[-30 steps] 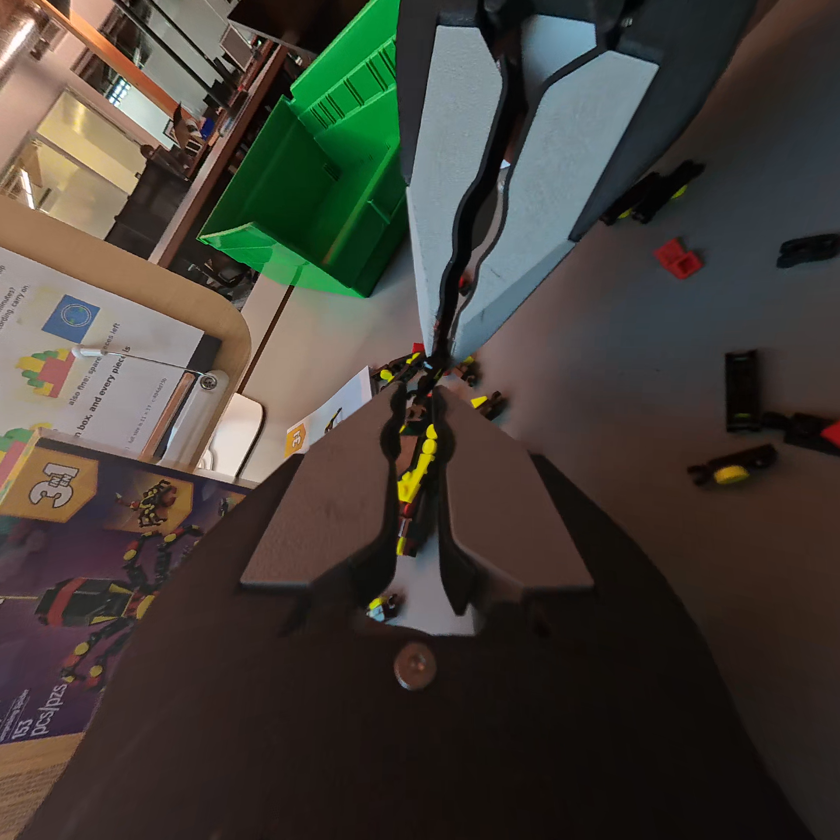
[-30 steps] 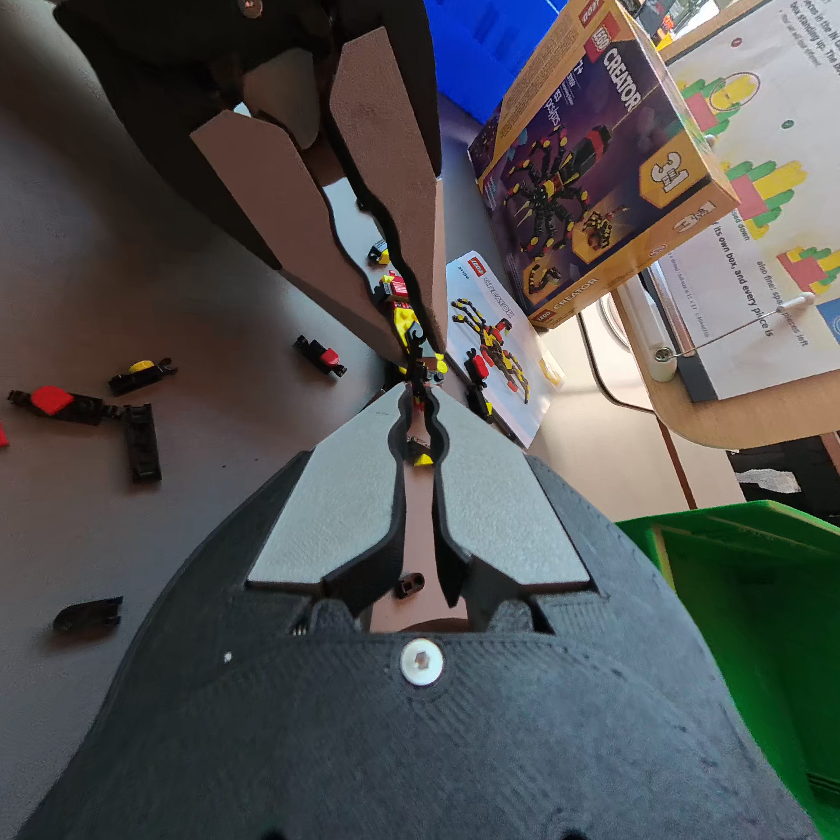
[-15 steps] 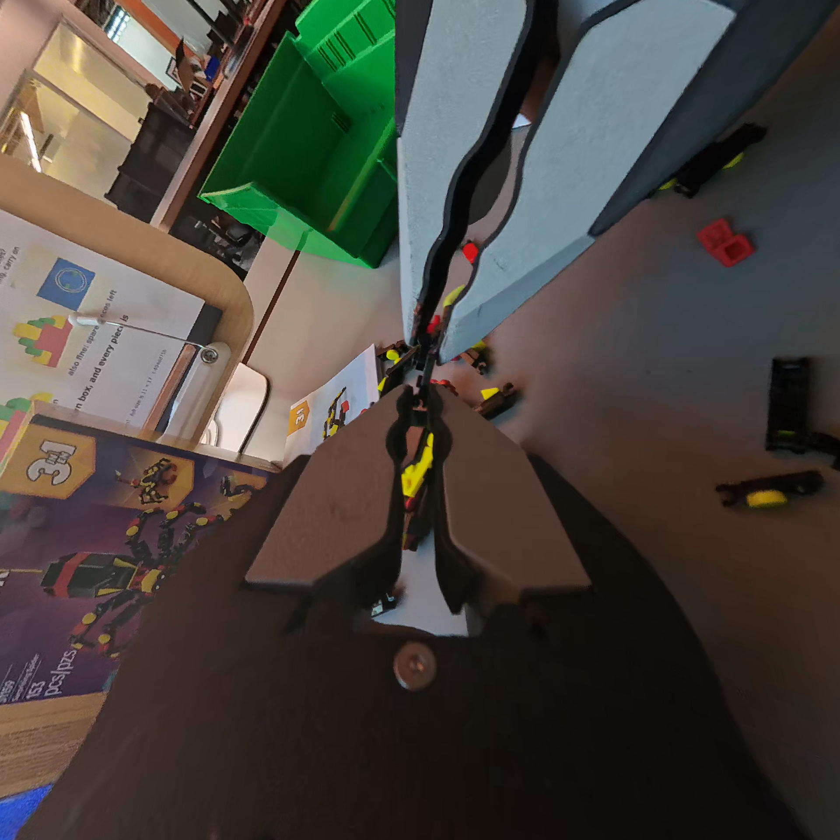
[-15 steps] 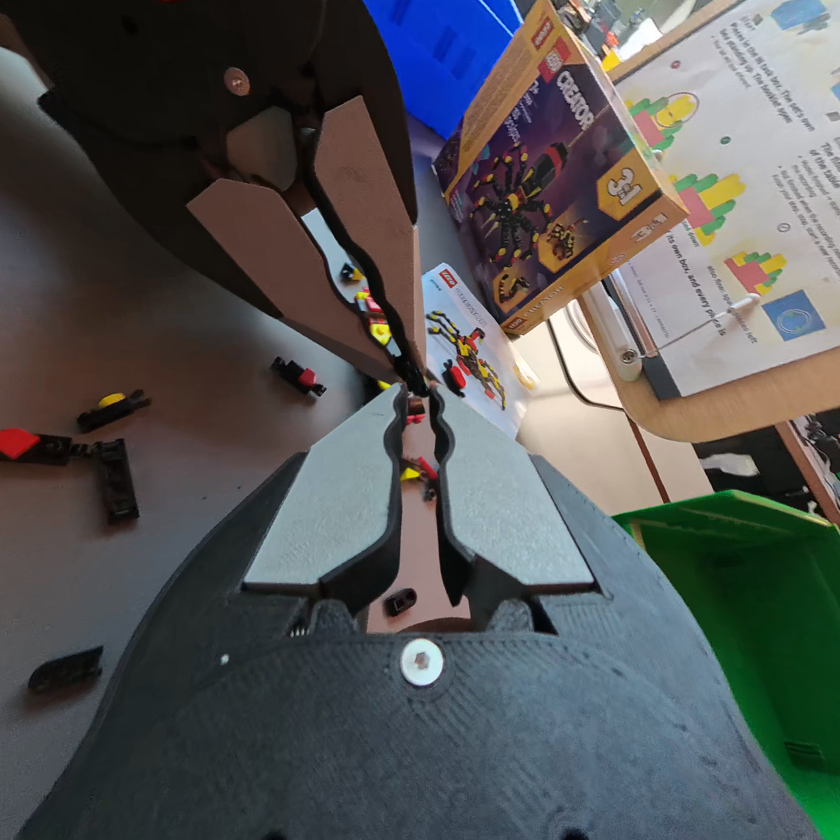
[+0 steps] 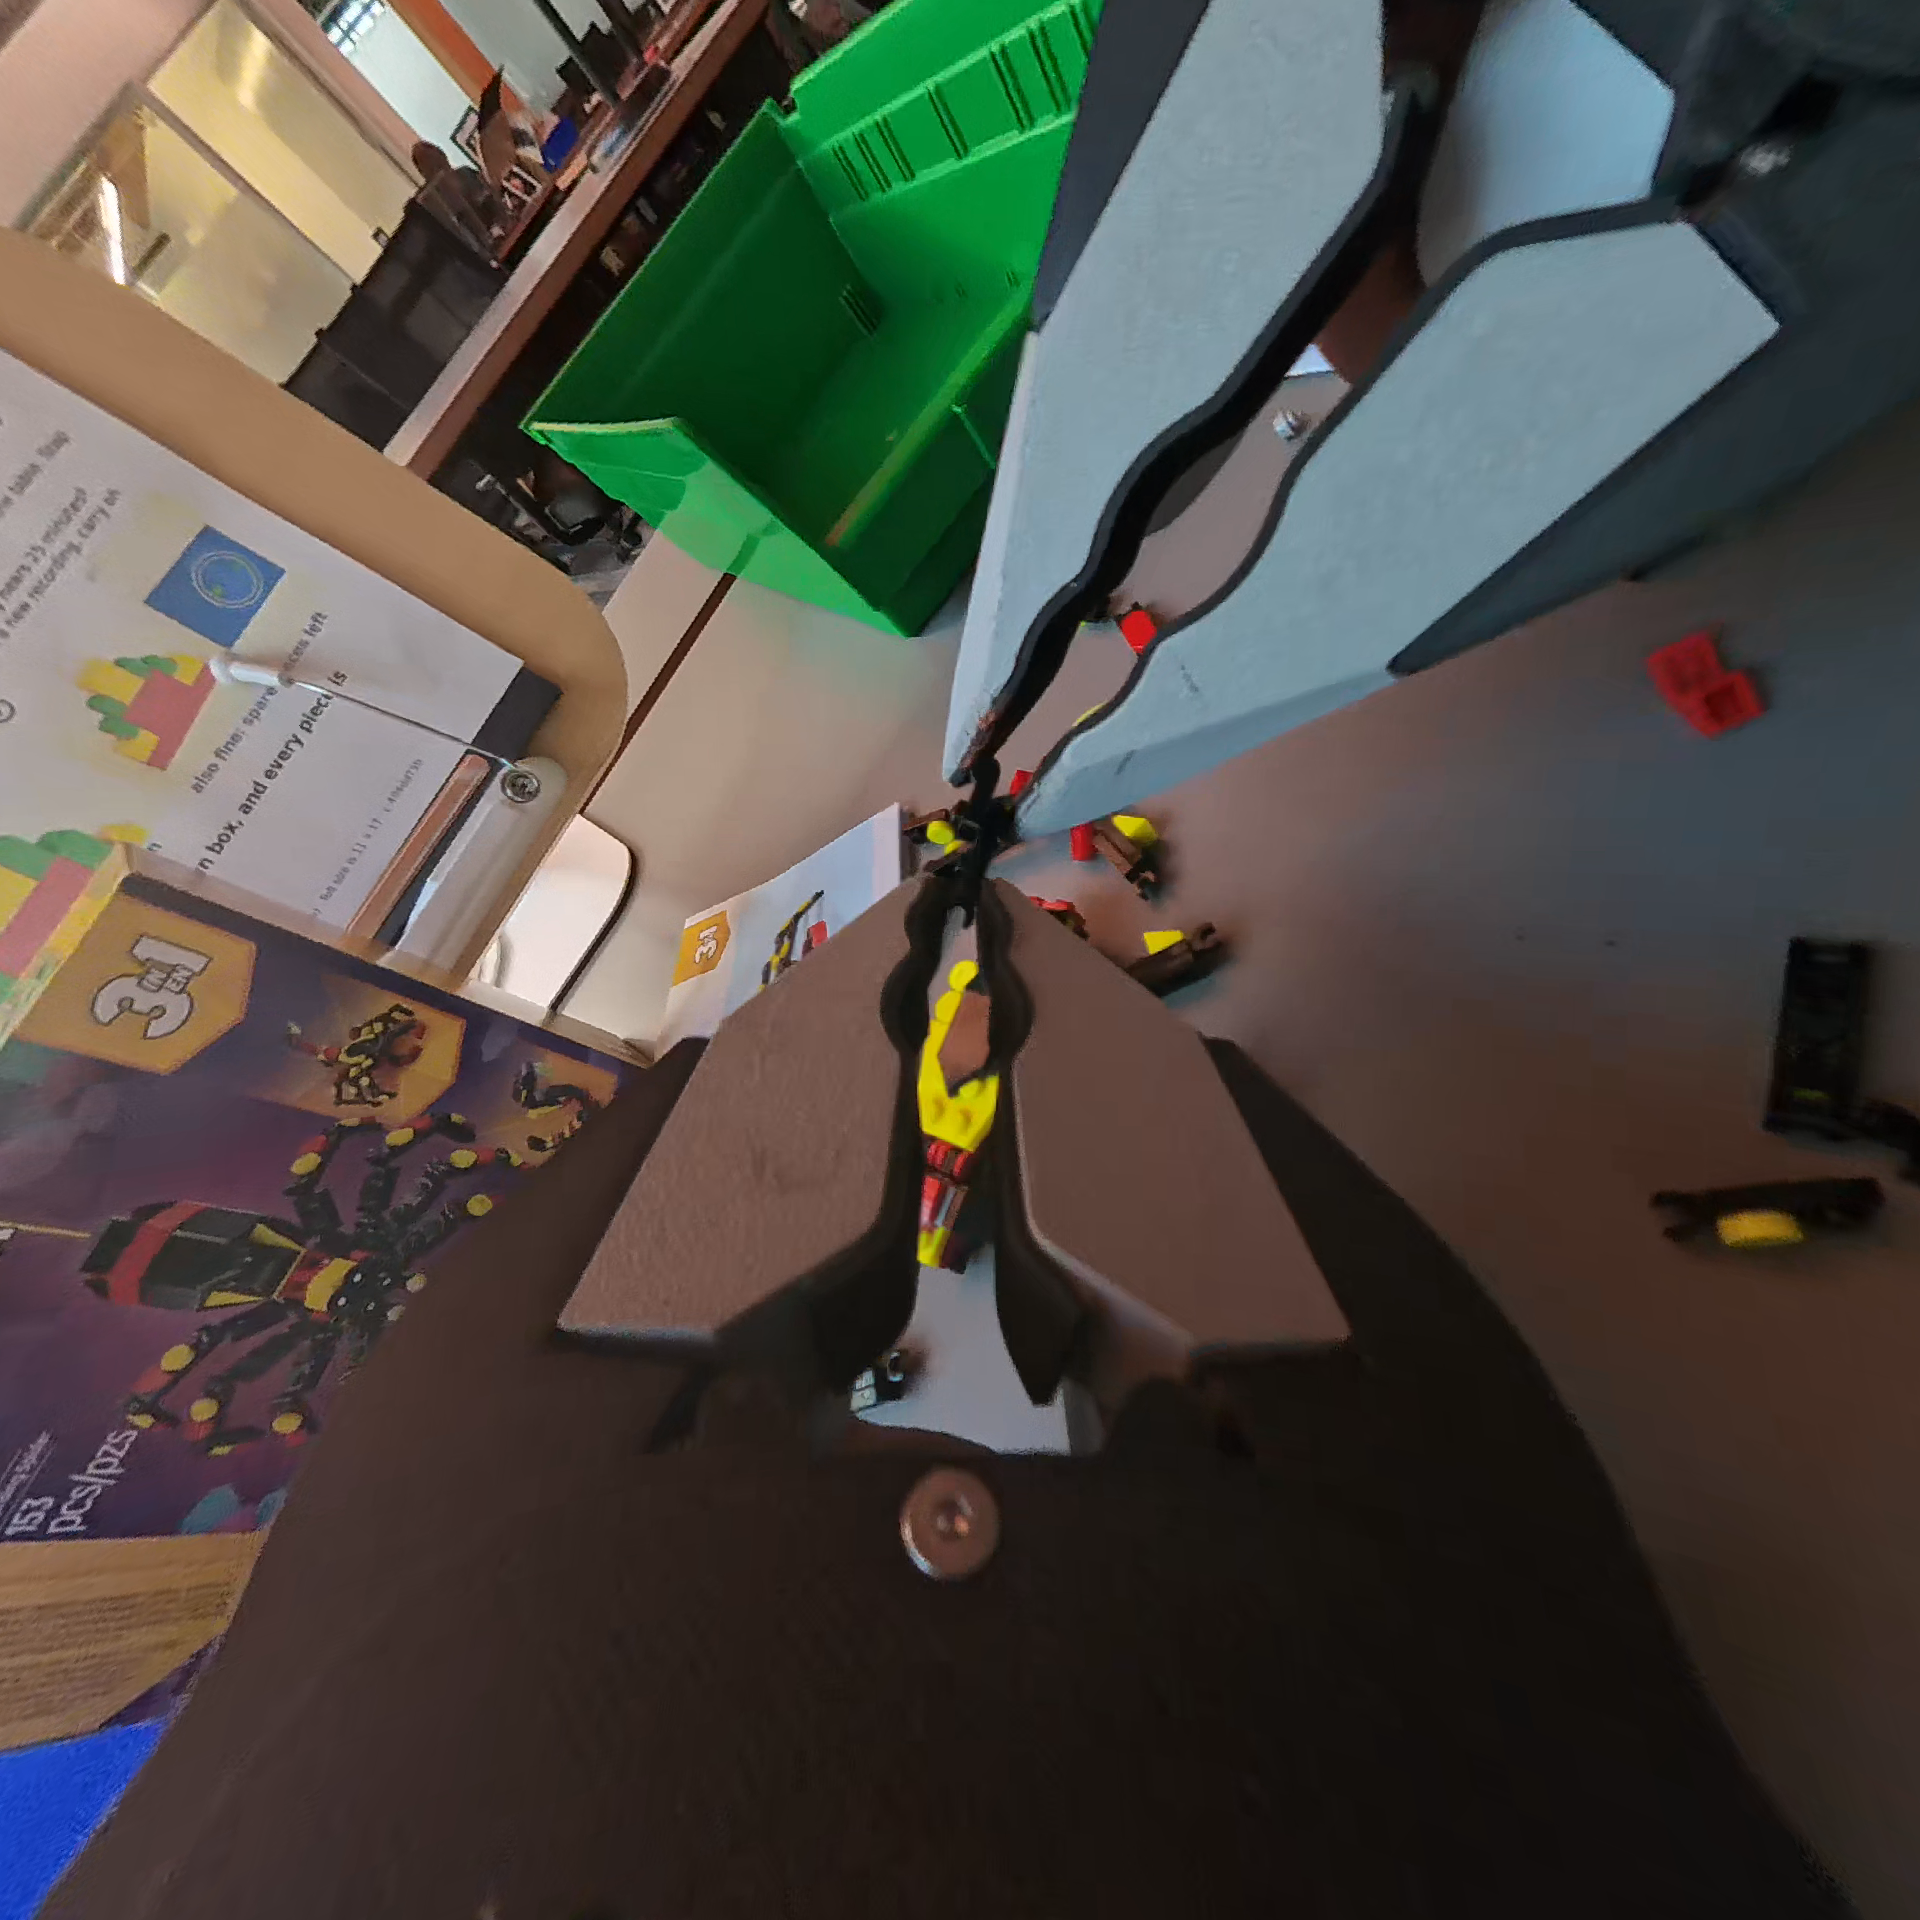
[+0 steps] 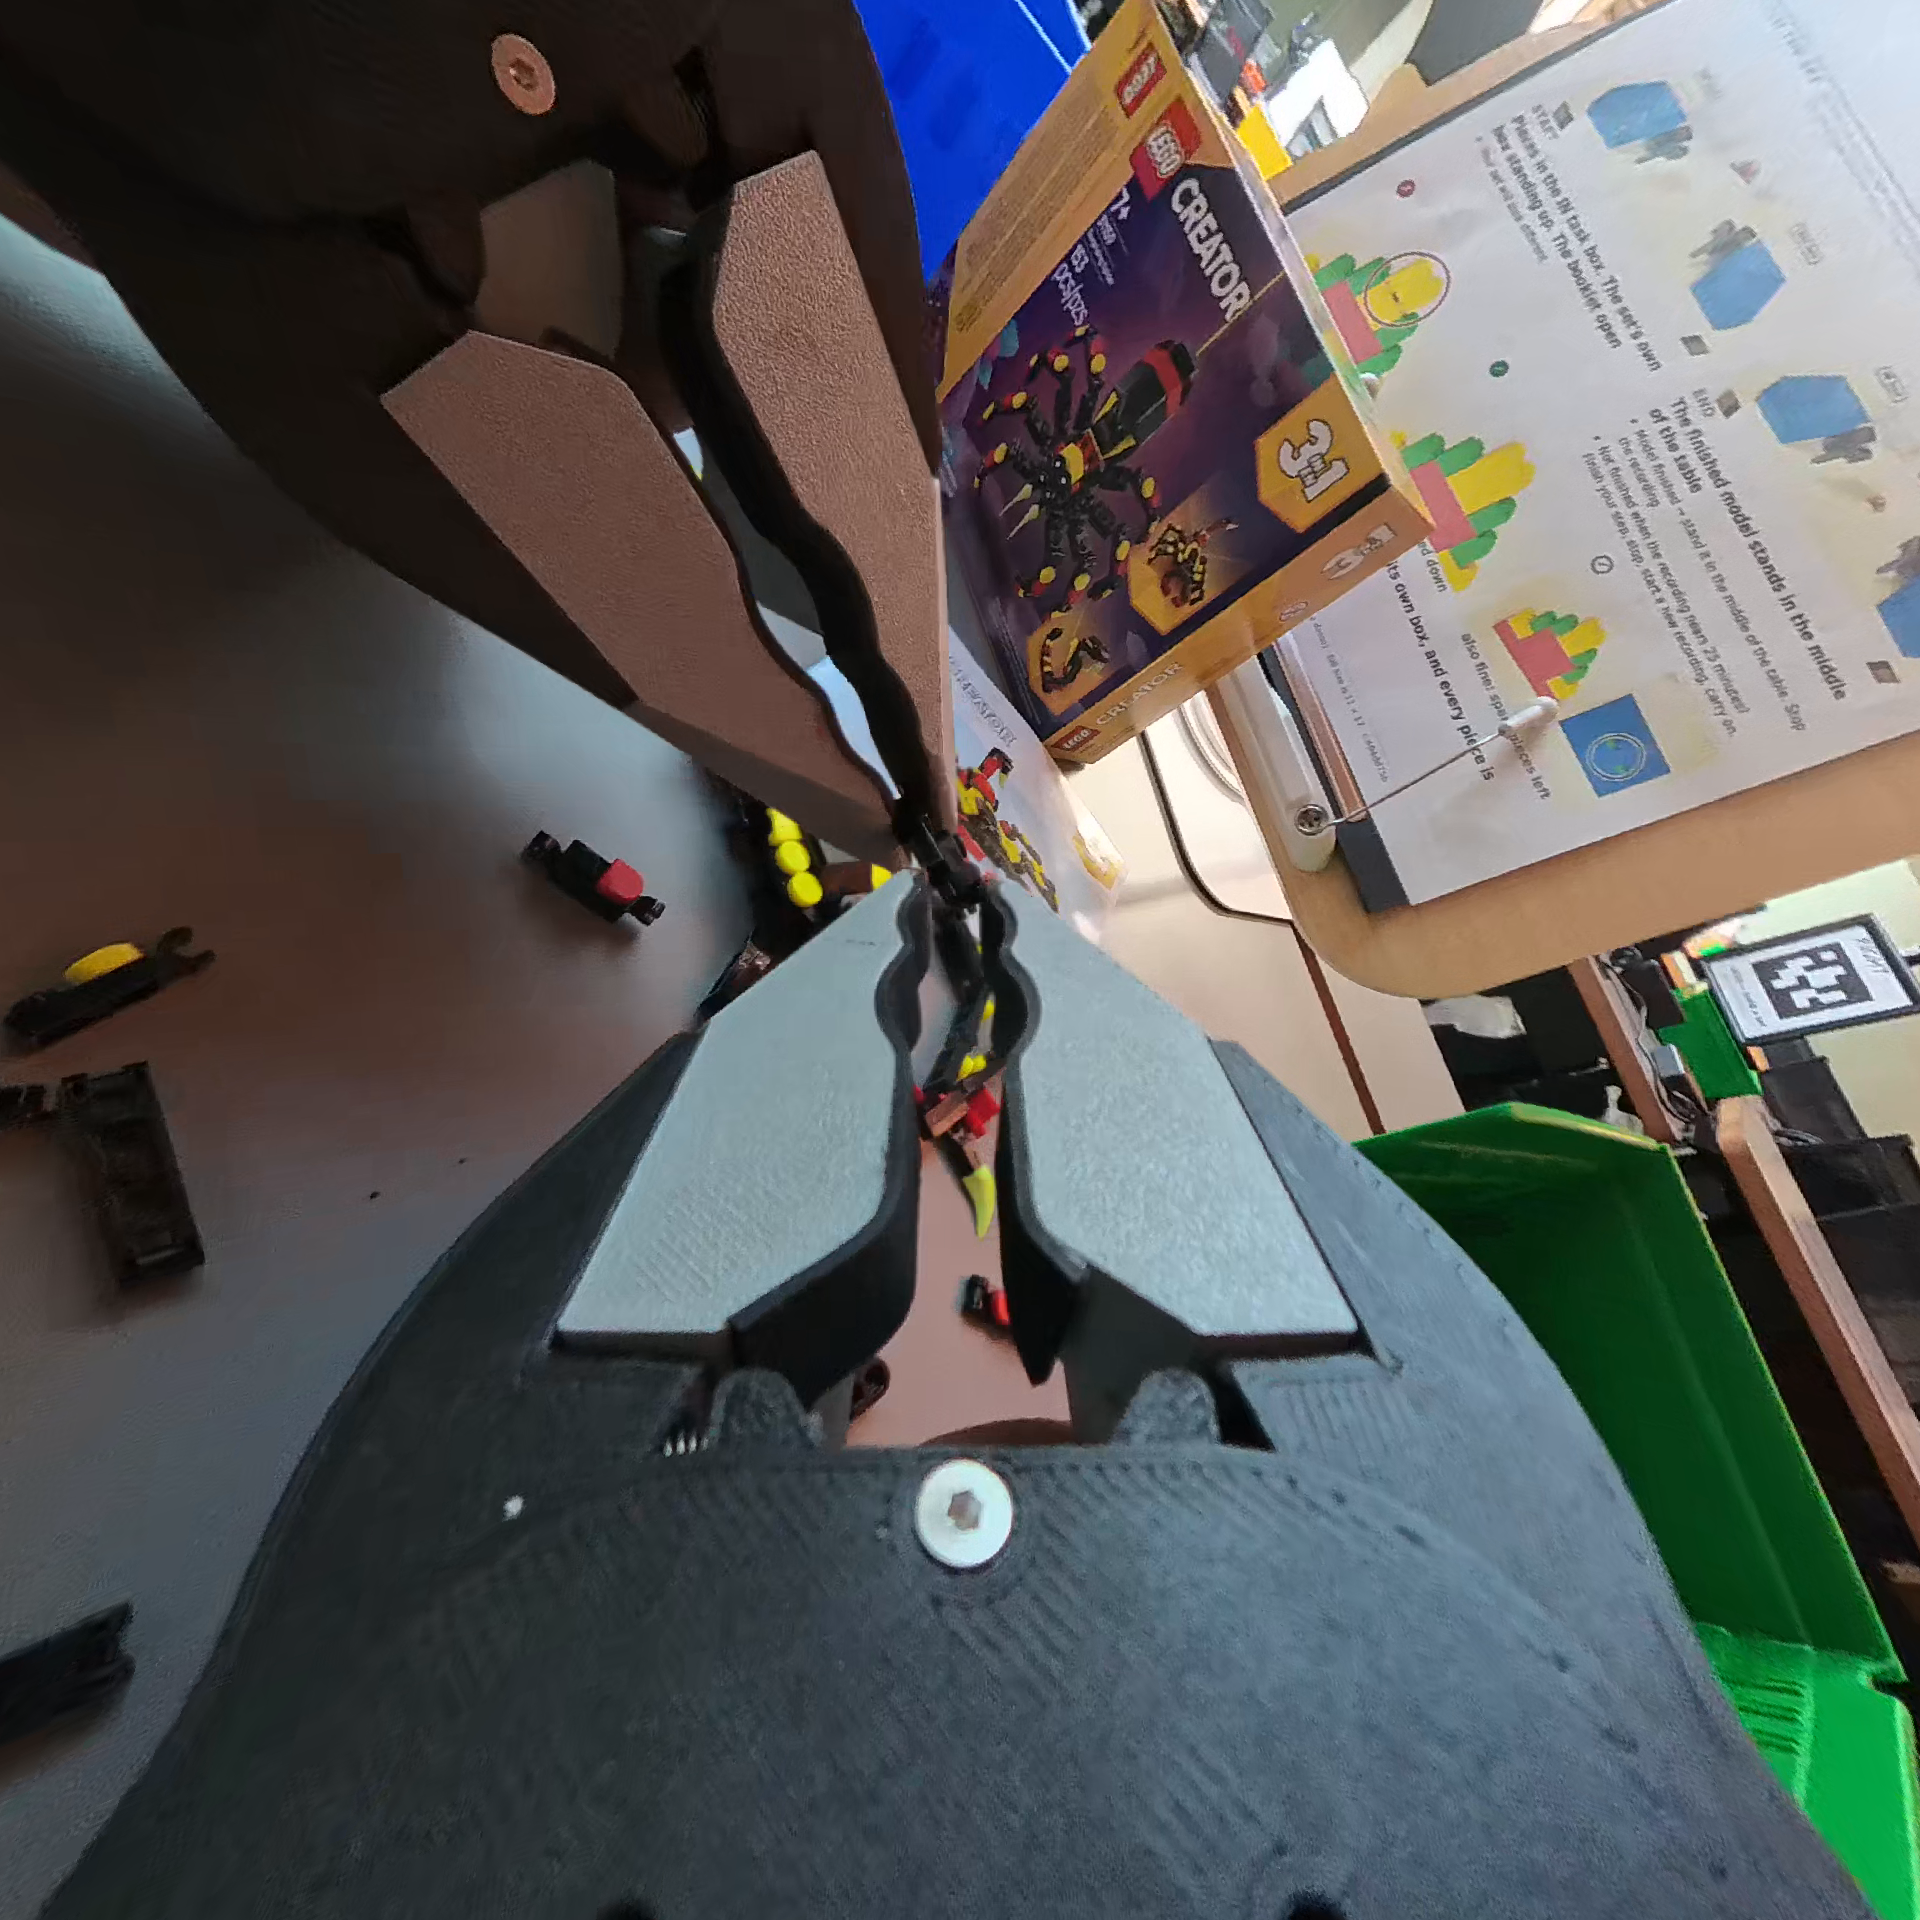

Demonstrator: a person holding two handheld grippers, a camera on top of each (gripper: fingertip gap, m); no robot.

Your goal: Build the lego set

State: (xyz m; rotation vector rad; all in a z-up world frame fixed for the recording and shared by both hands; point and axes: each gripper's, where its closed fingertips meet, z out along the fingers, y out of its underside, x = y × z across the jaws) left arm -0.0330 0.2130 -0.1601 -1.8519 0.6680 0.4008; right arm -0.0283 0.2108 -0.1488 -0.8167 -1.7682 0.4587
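Note:
My two grippers meet tip to tip above the grey table (image 5: 1455,1039). My left gripper (image 5: 971,896), with brown fingers, is shut on a small black jointed brick piece (image 5: 982,831). My right gripper (image 6: 951,906), with grey fingers, is shut on the other end of the same black piece (image 6: 943,864). In the left wrist view the right gripper (image 5: 992,774) comes in from above. In the right wrist view the left gripper (image 6: 923,831) comes in from the upper left. A yellow, red and black brick model (image 5: 951,1101) lies on the table below the fingers.
Loose bricks lie around: a red one (image 5: 1704,686), a black plate (image 5: 1818,1034), a black and yellow piece (image 5: 1756,1221). A booklet (image 5: 790,925), the set's box (image 6: 1143,468), a wooden board with a printed sheet (image 6: 1662,520) and a green bin (image 5: 810,364) stand at the table's edge. The tips of both grippers are at nearly the same place.
Both grippers stay tip to tip on the black piece and have tilted and shifted slightly together. The right fingers have eased a little wider than a second ago.

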